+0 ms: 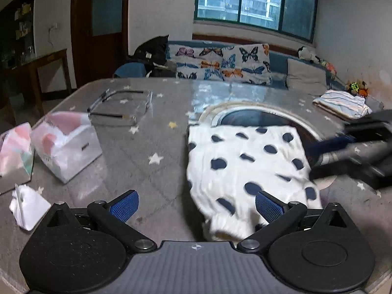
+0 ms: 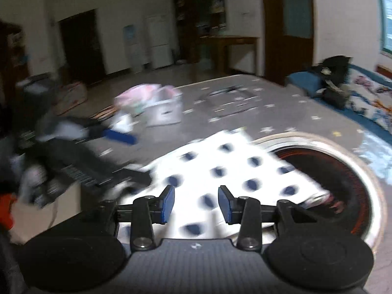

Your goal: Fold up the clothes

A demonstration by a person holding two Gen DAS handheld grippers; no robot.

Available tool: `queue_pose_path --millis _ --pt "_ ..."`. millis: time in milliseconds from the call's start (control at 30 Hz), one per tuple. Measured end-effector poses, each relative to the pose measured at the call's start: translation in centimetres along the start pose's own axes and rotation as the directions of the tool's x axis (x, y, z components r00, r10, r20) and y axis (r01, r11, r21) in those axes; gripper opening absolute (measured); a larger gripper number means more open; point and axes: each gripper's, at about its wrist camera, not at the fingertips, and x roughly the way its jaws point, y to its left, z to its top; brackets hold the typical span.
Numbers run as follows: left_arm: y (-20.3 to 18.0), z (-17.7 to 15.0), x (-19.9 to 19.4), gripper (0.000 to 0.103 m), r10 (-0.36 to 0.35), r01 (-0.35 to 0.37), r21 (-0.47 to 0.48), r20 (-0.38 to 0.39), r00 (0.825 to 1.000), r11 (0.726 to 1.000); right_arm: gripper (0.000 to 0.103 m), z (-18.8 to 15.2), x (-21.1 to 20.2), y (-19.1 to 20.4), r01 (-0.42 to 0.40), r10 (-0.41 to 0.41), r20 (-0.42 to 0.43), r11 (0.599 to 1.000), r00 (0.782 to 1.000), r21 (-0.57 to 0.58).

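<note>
A white garment with dark blue dots (image 1: 247, 169) lies folded on the grey star-patterned table, partly over a round dark inset (image 1: 259, 117). My left gripper (image 1: 196, 205) is open just above the garment's near left edge, its right finger over the cloth. The right gripper shows at the right edge of the left wrist view (image 1: 343, 149), blurred, by the garment's right side. In the right wrist view my right gripper (image 2: 196, 203) is open and empty above the dotted garment (image 2: 220, 171); the left gripper (image 2: 73, 152) is a blur at left.
A white box of pink cloth (image 1: 66, 144), a pink packet (image 1: 14, 152), a crumpled tissue (image 1: 27, 205) and a clear tray (image 1: 120, 107) sit on the left. A folded striped garment (image 1: 343, 103) lies far right. A sofa with butterfly cushions (image 1: 220, 63) stands behind.
</note>
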Motion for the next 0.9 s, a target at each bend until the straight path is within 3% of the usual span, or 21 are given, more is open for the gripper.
queue_pose_path --millis 233,400,667,900 --pt "-1.8 -0.6 0.5 0.103 -0.005 0.006 0.058 -0.022 1.000 0.998 0.039 0.5 4.1 -4.4 0.152 -0.149 -0.039 0.982 0.988 0.108" --pt "-1.7 -1.4 1.2 0.103 -0.015 0.017 0.046 -0.052 0.999 0.999 0.039 -0.9 5.8 -6.9 0.226 -0.211 -0.099 0.957 0.973 0.180" --pt "-1.4 -1.5 1.6 0.103 -0.032 0.033 0.019 -0.067 0.997 0.999 0.041 0.5 6.5 -6.9 0.208 -0.199 -0.067 0.964 0.978 0.166" --pt "-1.2 -1.7 1.8 0.103 -0.044 0.043 -0.010 -0.076 0.996 0.999 0.050 0.8 9.8 -7.3 0.211 -0.194 -0.109 0.962 0.975 0.174"
